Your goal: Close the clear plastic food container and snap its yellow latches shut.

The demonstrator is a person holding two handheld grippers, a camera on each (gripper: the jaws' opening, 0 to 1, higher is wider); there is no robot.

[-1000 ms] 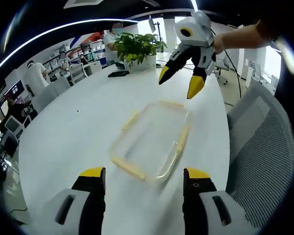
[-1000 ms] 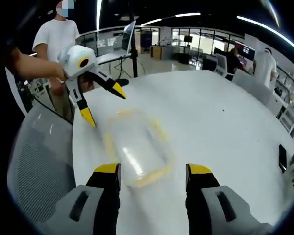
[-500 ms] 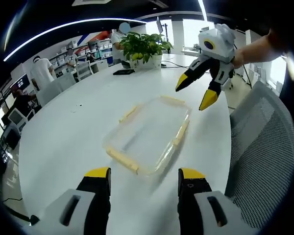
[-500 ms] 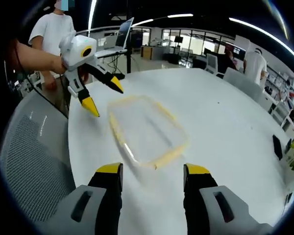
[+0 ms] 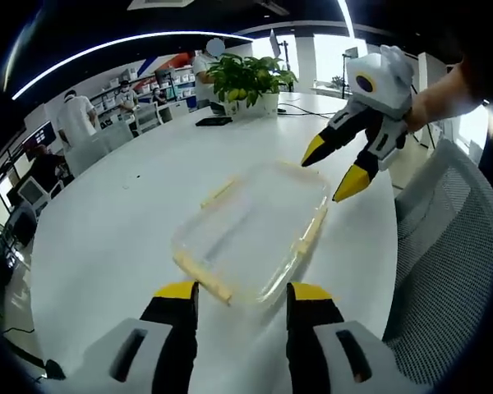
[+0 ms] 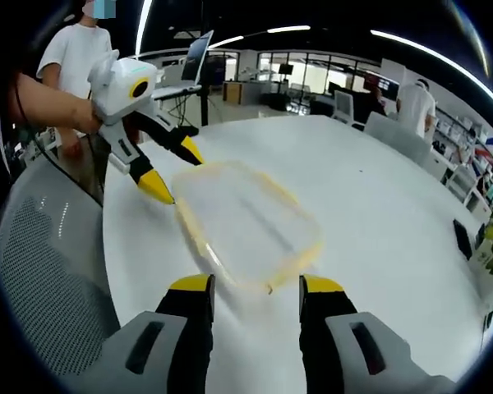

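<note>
where the white table [image 5: 107, 238] curves toward a mesh chair [image 5: 448, 271], the clear container [image 5: 251, 234] lies flat near the edge, its lid on top and yellow latches [image 5: 202, 276] along its sides; whether any latch is snapped down cannot be told through the blur. in the left gripper view it sits just ahead of the left gripper [image 5: 237, 297], whose two yellow-tipped jaws stand parted, about as wide as the container's near end, with nothing between them. the right gripper [image 5: 338, 169] comes in at 2 o'clock, held by a hand [image 5: 431, 94] with the forearm reaching in from the right; its jaws are spread and angled down, one tip at the container's far corner, nothing held.

in the right gripper view the container [image 6: 246, 226] lies ahead of the right gripper [image 6: 255, 289], jaws apart and empty. the left gripper [image 6: 171, 170] enters at 10 o'clock, gripped by a hand [image 6: 53, 107], tips pointing down at the container's far end. a plant [image 5: 242, 78] stands at 12 o'clock in the left gripper view, and people [image 5: 74, 119] stand beyond the table.
</note>
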